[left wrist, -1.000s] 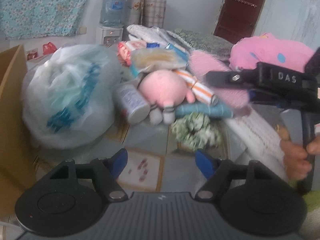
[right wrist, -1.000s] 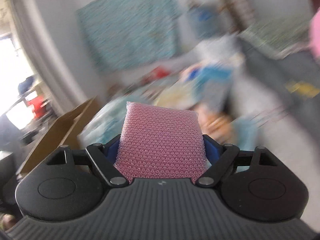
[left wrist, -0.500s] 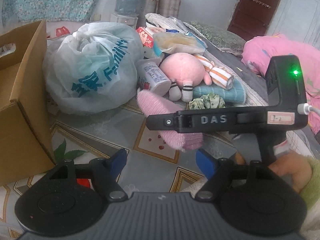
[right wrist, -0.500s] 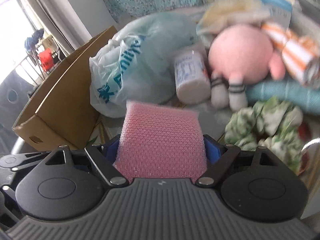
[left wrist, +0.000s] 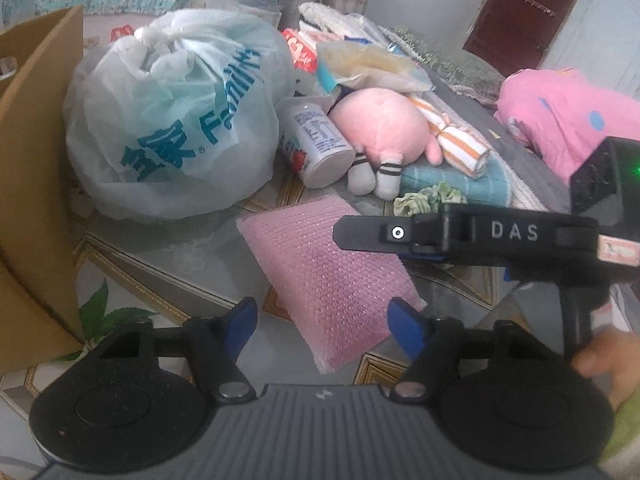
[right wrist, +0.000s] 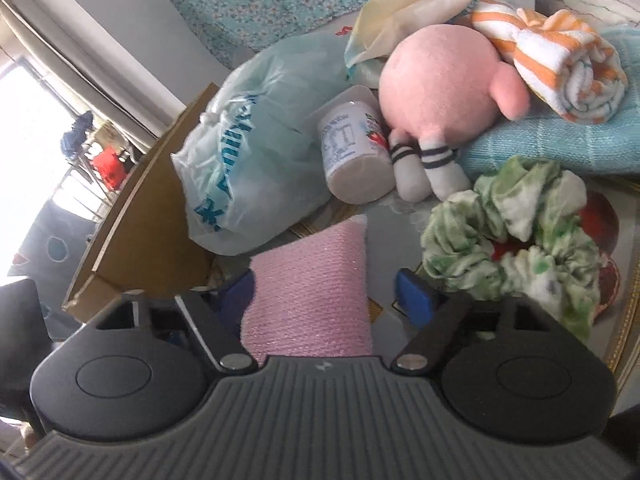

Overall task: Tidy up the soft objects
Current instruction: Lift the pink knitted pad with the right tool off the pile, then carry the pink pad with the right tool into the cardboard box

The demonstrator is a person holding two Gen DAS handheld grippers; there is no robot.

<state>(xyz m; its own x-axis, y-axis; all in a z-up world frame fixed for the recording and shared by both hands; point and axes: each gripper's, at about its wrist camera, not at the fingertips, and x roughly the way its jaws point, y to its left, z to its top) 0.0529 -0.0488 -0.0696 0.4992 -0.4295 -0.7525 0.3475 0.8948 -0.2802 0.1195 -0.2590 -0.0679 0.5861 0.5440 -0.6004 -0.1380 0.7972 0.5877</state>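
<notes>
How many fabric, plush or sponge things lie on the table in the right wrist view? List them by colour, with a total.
Pink: 2 (sponge pad, plush toy)
Orange and white: 1 (rolled towel)
Light blue: 1 (folded towel)
Green and white: 1 (scrunchie)
Total: 5

Pink sponge [left wrist: 328, 280] (towel [right wrist: 560, 76] orange-striped).
</notes>
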